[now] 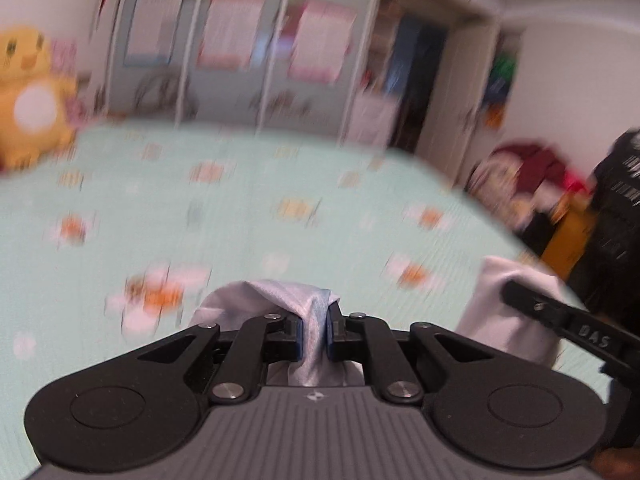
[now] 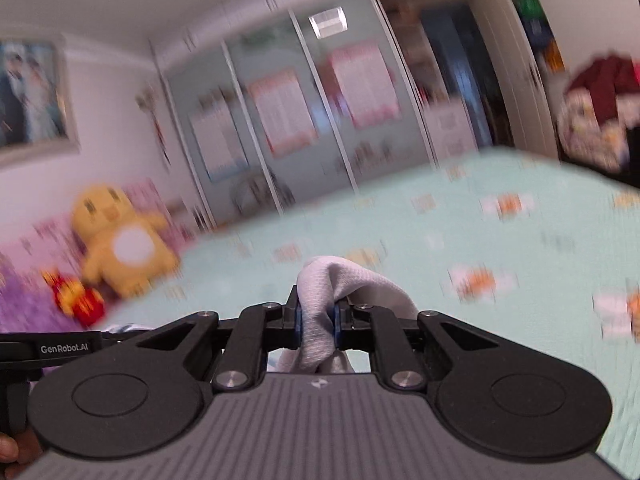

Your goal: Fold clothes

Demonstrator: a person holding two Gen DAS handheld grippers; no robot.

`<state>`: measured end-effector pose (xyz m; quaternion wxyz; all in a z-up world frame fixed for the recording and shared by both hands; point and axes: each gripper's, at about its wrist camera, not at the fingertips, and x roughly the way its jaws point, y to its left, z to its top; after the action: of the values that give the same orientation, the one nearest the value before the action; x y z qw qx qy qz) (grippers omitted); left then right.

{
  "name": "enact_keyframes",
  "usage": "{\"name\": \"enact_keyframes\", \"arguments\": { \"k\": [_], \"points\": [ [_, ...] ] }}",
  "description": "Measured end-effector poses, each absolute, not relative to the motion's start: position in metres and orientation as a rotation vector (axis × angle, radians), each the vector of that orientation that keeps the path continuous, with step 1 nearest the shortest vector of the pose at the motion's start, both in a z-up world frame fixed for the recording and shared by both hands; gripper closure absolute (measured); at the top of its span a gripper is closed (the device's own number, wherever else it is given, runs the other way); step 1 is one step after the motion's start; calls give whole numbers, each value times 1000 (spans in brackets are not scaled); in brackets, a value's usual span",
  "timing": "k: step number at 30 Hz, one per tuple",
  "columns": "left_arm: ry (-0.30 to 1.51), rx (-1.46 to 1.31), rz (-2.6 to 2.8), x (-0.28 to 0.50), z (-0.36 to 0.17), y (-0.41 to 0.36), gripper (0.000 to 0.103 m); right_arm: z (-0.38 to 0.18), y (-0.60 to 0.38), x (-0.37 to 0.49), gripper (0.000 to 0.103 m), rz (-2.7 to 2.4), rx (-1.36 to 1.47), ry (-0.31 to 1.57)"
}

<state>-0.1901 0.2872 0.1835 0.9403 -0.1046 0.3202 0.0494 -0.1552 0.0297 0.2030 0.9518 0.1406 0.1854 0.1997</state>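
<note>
I pinch the pale cloth point(image 1: 312, 320) tight in my left tongs point(image 1: 314, 334) and right tongs point(image 2: 316, 326), holding it up over the bed point(image 1: 240, 216) so it hangs straight for folding.

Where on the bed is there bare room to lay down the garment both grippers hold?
The mint bedspread lies bare ahead of the left gripper and right gripper, as far as the wardrobe. It is crowded by the yellow plush toy and the clothes pile.
</note>
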Motion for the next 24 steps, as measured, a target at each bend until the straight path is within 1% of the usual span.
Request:
{"name": "enact_keyframes", "arguments": {
  "k": [2,4,5,7,9,10,12,13,14,15,16,17,18,24],
  "points": [
    [748,-227,131,-174,155,290,93,168,31,-138,90,374,272,510],
    [842,-272,186,-173,124,298,93,131,33,-131,89,330,260,651],
    [864,-288,198,-178,112,300,92,116,32,-130,89,309,243,712],
    [882,-305,208,-189,97,301,91,98,30,-136,89,287,247,771],
    [876,-302,206,-202,90,299,82,81,28,-142,84,265,253,828],
    [869,-296,203,-207,93,298,79,79,23,-147,83,262,263,833],
    [855,-261,214,-214,101,293,58,76,15,-158,83,256,286,839],
    [848,-243,220,-217,106,290,53,82,14,-163,82,256,283,834],
    [840,-225,225,-220,110,288,45,88,14,-168,80,257,279,828],
    [833,-206,231,-223,114,285,41,92,14,-174,73,263,266,816],
    [826,-188,236,-227,118,283,40,100,14,-175,67,271,250,802],
    [819,-173,246,-230,121,281,39,106,17,-182,57,278,231,786],
    [812,-159,255,-234,124,279,38,112,20,-188,51,289,210,771],
    [772,-72,313,-255,142,269,38,140,47,-221,47,373,83,718]
  ]
}}
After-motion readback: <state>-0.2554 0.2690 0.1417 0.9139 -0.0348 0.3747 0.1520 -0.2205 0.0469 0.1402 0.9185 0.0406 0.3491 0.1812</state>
